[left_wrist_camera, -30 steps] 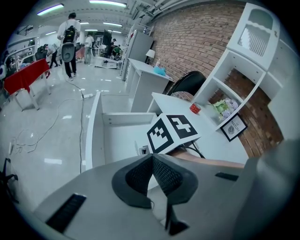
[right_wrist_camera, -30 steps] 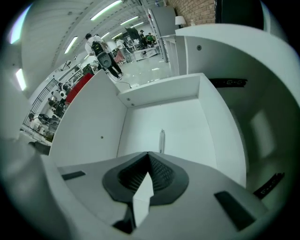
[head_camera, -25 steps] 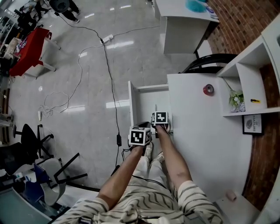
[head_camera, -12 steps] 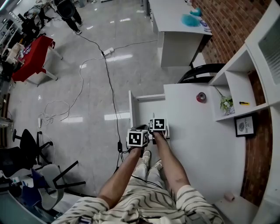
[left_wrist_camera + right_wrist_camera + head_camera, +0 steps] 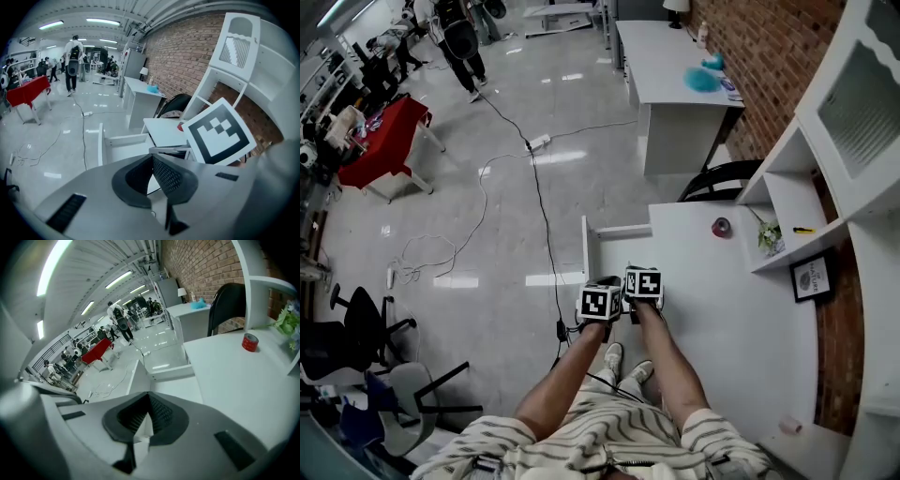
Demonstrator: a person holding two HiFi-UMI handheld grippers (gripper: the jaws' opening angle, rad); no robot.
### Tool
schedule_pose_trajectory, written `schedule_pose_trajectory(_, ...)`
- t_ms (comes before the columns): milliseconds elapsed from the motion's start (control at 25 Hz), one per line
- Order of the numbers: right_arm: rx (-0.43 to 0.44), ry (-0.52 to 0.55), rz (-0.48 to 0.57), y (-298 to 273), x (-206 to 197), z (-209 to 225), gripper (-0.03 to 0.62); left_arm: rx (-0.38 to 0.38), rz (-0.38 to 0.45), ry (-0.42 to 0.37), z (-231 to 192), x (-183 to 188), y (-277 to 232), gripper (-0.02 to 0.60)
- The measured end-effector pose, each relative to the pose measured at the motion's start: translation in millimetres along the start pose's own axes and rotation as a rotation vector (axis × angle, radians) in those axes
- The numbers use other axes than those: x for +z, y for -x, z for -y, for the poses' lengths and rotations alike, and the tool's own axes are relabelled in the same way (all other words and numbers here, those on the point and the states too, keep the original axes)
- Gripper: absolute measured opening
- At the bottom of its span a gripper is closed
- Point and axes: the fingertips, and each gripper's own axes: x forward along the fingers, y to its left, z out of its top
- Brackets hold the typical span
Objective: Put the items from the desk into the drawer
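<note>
Red tape roll [image 5: 721, 226] is lying flat on the white desk [image 5: 741, 319], toward the desk's far end and just short of the small green plant [image 5: 766, 234] that is sitting in the white shelf unit [image 5: 797, 178] along the desk's right side. At the desk's left side the drawer [image 5: 614, 246] is standing pulled out. The left gripper [image 5: 602, 291] is hanging just off the desk's left edge beside the drawer's near end, its jaws pressing together with nothing between them. The right gripper [image 5: 642, 279] is hovering over the desk's left edge, touching or nearly touching its neighbour, jaws likewise meeting at the tips and holding nothing. Both are sitting well apart from the tape roll.
</note>
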Motion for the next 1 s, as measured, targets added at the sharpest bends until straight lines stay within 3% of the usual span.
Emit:
schedule_pose_trajectory(440,0.051,0.059,0.233,102.0,61.6,-41.0,0.011,-0.024,0.122,-0.086,32.6,37.1,52.6,0.006)
schedule_pose_trajectory(1000,0.061,0.101,0.436,196.4,101.6,-57.7,0.011,-0.04,0.29,-0.158,79.4,83.5,99.5,0.006)
